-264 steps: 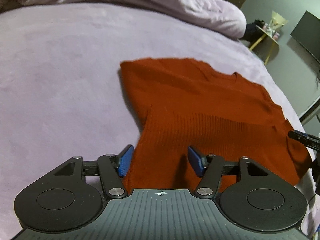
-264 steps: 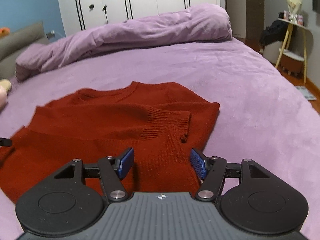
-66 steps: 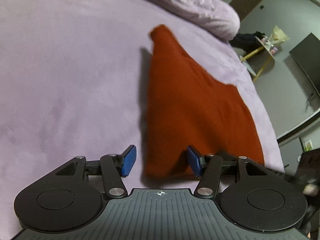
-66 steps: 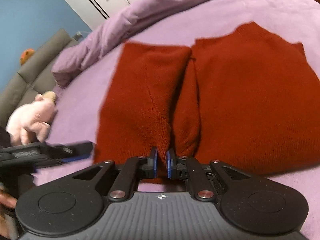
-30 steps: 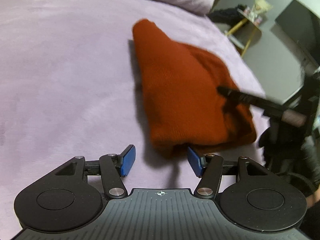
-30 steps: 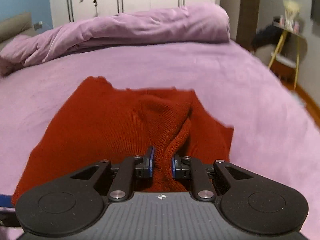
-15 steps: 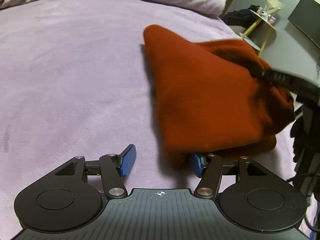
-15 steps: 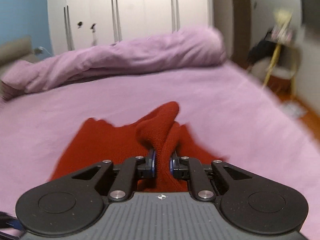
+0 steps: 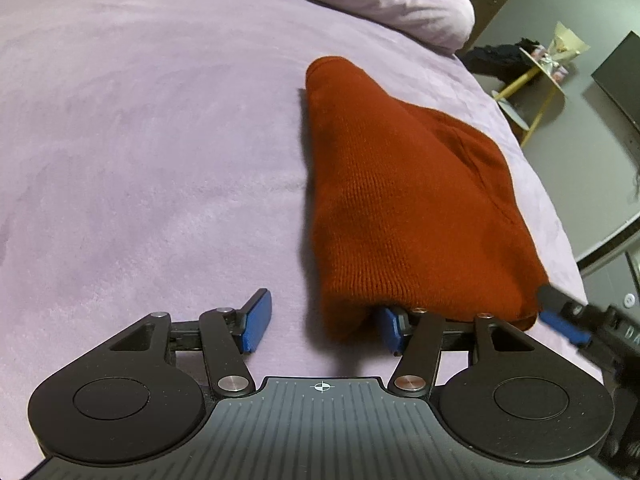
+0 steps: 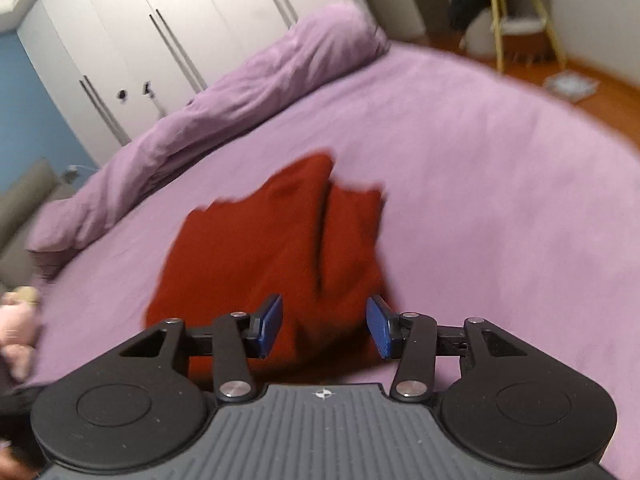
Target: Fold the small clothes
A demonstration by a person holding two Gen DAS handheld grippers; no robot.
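Note:
A rust-red knitted sweater lies folded into a compact bundle on the purple bed. My left gripper is open at its near edge, and the cloth lies over its right fingertip. My right gripper is open and empty just above the near edge of the sweater, which looks blurred. Its blue-tipped fingers also show in the left wrist view, at the sweater's right corner.
A rolled purple duvet lies along the far side of the bed. White wardrobe doors stand behind it. A yellow-legged side table stands off the bed's right side. A pink plush toy lies at the left.
My right gripper has opened and let go of the sweater fold it was carrying. The fold now lies flat over the bundle. My left gripper has stayed open.

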